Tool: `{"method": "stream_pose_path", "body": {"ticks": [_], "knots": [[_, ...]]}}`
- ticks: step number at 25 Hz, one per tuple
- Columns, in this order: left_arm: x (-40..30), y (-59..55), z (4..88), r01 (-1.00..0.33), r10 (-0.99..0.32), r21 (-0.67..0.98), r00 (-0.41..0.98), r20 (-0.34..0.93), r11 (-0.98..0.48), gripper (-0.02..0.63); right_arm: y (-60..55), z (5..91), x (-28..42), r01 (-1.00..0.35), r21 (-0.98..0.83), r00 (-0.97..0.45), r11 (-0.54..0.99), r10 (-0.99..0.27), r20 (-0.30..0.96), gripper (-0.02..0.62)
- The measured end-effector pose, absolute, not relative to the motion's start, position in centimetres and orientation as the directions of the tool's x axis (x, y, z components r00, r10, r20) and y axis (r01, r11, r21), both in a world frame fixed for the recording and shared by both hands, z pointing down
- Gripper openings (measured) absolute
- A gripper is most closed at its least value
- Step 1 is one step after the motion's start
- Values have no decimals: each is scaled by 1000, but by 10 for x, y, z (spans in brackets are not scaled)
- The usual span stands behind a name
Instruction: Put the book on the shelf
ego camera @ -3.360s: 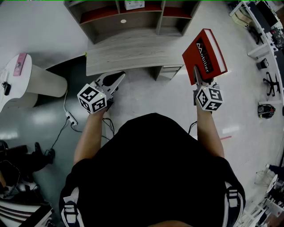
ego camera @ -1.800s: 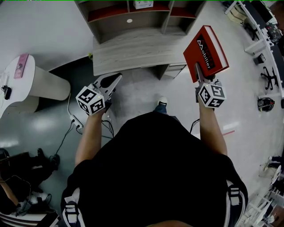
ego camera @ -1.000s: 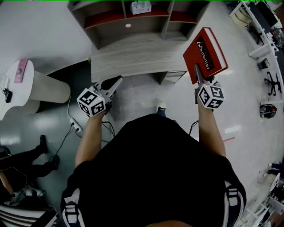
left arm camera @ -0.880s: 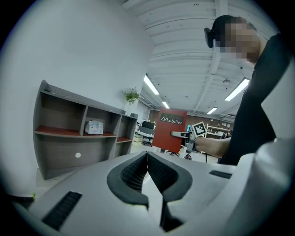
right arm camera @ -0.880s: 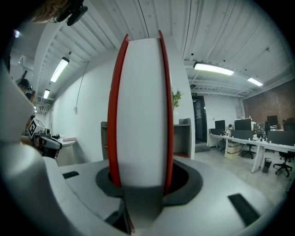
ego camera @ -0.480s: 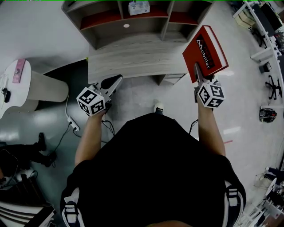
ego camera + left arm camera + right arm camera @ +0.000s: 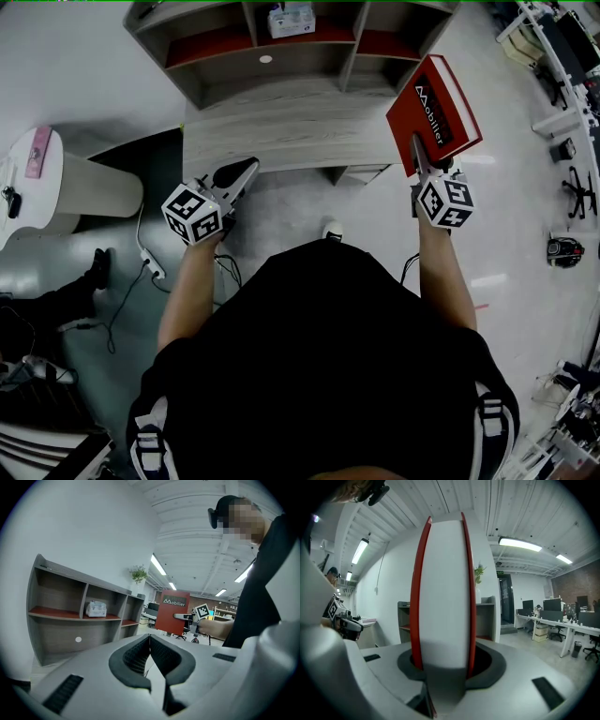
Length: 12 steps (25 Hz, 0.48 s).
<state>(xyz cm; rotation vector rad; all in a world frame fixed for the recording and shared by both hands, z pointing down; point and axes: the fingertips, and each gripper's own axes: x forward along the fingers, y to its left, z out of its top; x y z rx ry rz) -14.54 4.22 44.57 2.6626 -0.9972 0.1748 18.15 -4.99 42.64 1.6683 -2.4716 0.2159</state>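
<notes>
A thick red hardcover book (image 7: 433, 114) stands upright in my right gripper (image 7: 419, 161), which is shut on its lower edge. In the right gripper view the book (image 7: 442, 588) fills the middle, white pages between two red covers, wedged between the jaws. My left gripper (image 7: 246, 171) is shut and holds nothing; its pads meet in the left gripper view (image 7: 150, 645). The wooden shelf unit (image 7: 281, 47) with red-lined compartments stands ahead, above a grey wooden desk top (image 7: 281, 127). From the left gripper view the shelf (image 7: 70, 616) lies to the left and the book (image 7: 172, 612) to the right.
A small white box (image 7: 290, 20) sits in the shelf's middle compartment. A white rounded table (image 7: 56, 178) is at the left, with cables and a power strip (image 7: 150, 267) on the floor. Office chairs and desks (image 7: 562, 112) line the right side.
The shelf and desk have slid slightly lower and closer in the head view as I step toward them. Both grippers keep their pose, the book still held upright.
</notes>
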Motion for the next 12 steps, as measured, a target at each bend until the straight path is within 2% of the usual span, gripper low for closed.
{"method": "stream_pose_path", "body": {"ticks": [12], "knots": [[-131,6,456,-662,-621,237,749,230,-711,20,-90,438,190,-923,-44,-382,382,-897,220,170]]}}
